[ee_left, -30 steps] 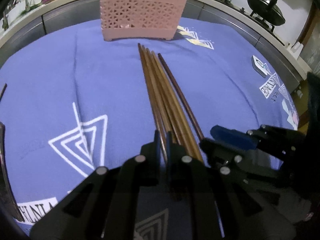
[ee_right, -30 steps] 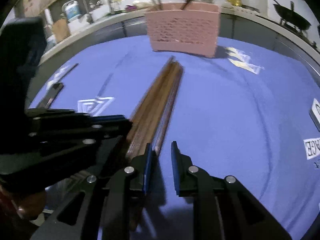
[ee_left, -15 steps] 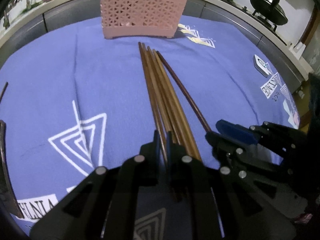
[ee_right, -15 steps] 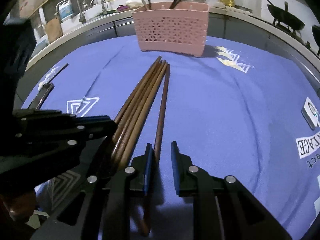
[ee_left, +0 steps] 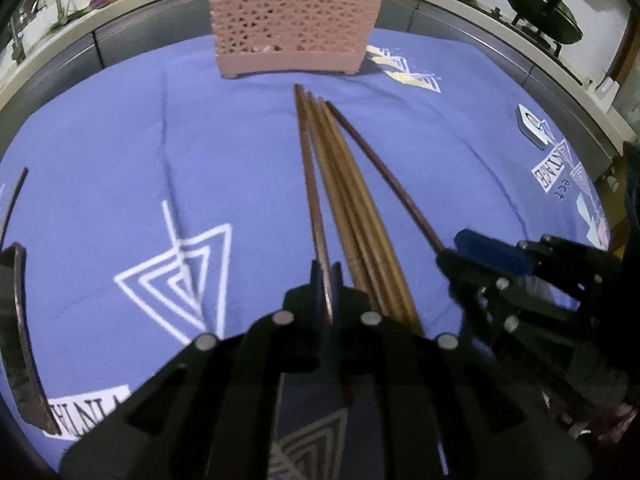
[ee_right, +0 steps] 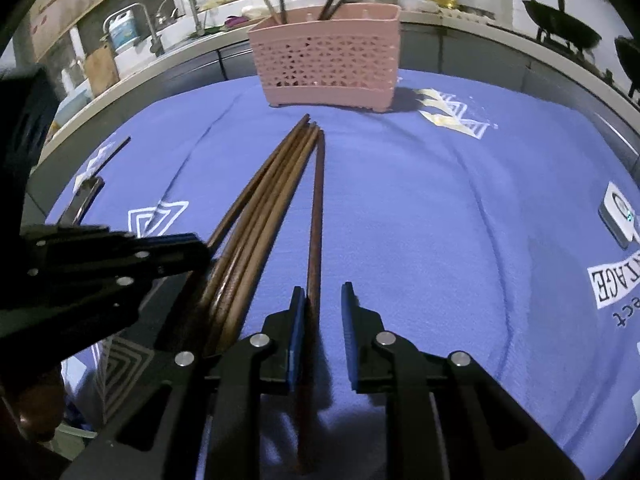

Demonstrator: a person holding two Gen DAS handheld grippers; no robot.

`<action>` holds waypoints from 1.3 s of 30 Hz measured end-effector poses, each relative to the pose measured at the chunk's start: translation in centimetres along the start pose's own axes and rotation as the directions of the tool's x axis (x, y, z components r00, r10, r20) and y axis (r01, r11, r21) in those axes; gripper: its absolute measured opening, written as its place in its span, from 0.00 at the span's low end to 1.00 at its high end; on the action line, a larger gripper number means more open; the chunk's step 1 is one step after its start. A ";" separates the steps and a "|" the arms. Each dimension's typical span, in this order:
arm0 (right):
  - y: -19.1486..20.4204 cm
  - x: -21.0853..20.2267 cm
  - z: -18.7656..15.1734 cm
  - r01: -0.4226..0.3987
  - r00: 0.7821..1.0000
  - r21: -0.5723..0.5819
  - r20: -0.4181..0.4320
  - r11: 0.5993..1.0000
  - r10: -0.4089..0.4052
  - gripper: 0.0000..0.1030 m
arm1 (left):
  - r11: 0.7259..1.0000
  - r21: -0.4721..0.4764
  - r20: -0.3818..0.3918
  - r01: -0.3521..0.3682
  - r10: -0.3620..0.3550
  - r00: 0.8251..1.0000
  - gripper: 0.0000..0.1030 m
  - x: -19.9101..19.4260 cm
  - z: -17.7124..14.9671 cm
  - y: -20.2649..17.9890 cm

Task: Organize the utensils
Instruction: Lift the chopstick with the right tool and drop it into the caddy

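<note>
Dark chopstick (ee_right: 315, 216) drifted from bundle (ee_right: 264, 208) | lies between right gripper (ee_right: 322, 300) fingers

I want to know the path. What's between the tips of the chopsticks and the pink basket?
Only bare blue cloth lies between the chopsticks and the pink basket; both views show that gap.

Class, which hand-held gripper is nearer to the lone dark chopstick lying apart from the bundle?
Right. The right hand-held gripper straddles the lone dark chopstick, open. The left hand-held gripper sits across the bundle, shut on its leftmost chopstick.
</note>
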State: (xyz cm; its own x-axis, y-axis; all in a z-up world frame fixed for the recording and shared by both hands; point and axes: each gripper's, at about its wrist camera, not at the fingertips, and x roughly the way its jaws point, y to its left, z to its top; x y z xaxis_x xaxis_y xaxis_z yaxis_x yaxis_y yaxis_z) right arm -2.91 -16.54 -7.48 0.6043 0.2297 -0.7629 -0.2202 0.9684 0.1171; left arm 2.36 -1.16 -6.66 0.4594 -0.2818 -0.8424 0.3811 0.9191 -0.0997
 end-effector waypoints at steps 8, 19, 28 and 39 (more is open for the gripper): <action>-1.5 -0.1 0.1 -0.008 1.000 0.048 -0.009 0.999 0.008 0.19 | 0.999 -0.032 -0.013 -0.021 0.021 1.000 0.04 -1.7 -1.9 2.9; -1.2 1.9 2.9 -0.038 0.998 -0.003 -0.042 0.999 0.037 0.19 | 0.999 0.040 -0.004 -0.020 0.021 1.000 0.27 -1.1 2.0 2.5; -1.3 6.3 9.8 -0.078 0.993 -0.048 -0.097 0.996 0.073 0.19 | 0.992 0.068 -0.015 -0.109 0.110 0.994 0.11 4.3 8.3 3.2; -2.1 2.1 12.0 -0.257 0.965 0.006 0.046 0.966 0.257 0.05 | 1.000 0.027 0.116 0.014 -0.017 0.993 0.05 -0.8 9.7 4.1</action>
State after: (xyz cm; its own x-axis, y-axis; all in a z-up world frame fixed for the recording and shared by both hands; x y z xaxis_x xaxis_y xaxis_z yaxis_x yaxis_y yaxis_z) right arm 7.98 -16.91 -1.72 0.5619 0.4749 -0.6773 -0.3639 0.8772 0.3132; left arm 11.38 0.12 -1.28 0.5425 -0.3278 -0.7735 0.4090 0.9073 -0.0977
